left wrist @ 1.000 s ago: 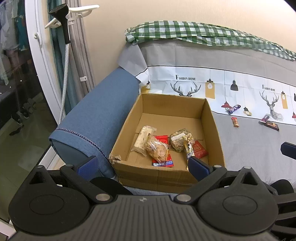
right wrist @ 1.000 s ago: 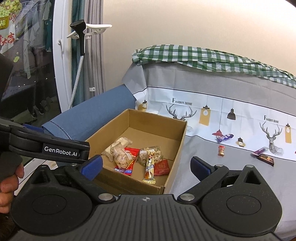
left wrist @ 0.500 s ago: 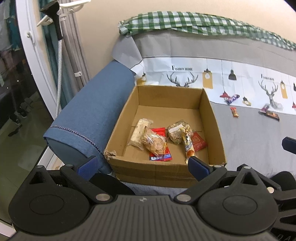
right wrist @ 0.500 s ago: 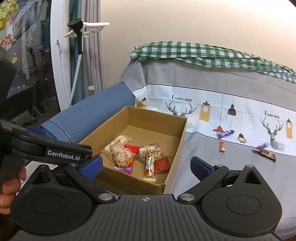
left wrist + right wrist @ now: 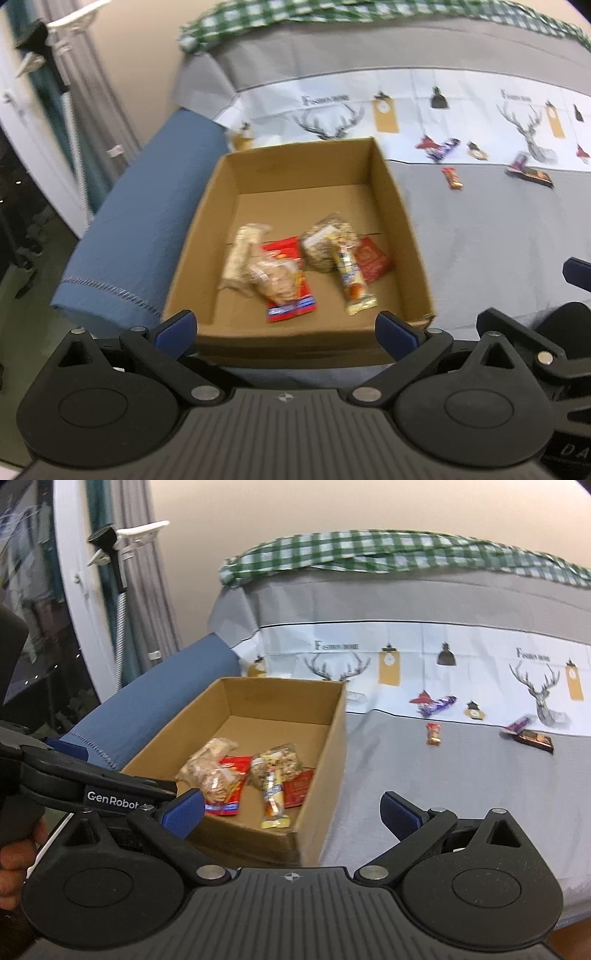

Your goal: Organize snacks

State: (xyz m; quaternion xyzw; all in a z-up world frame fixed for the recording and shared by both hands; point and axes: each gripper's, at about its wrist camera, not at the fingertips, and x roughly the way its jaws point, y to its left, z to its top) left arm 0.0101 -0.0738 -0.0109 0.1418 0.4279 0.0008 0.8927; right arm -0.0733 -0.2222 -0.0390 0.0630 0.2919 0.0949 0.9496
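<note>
Left gripper (image 5: 284,328) spread, empty, over cardboard box (image 5: 391,199) mid-frame; wrapped snacks (image 5: 280,273) inside: light, crinkly, slippery.

Right gripper (image 5: 291,806) released, empty. Loose small bars (image 5: 434,734) right of centre on bed (image 5: 461,782); pinch across wrapper middle.

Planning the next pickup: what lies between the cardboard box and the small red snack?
Only bare grey cover separates the cardboard box from the small red snack, as the right wrist view shows.

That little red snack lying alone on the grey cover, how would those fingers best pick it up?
The small red snack lies flat on the grey cover, its long axis pointing roughly away from the camera. Come straight down from above and pinch across its narrow middle; the crimped ends look too thin. The open right gripper seems nearer.
</note>
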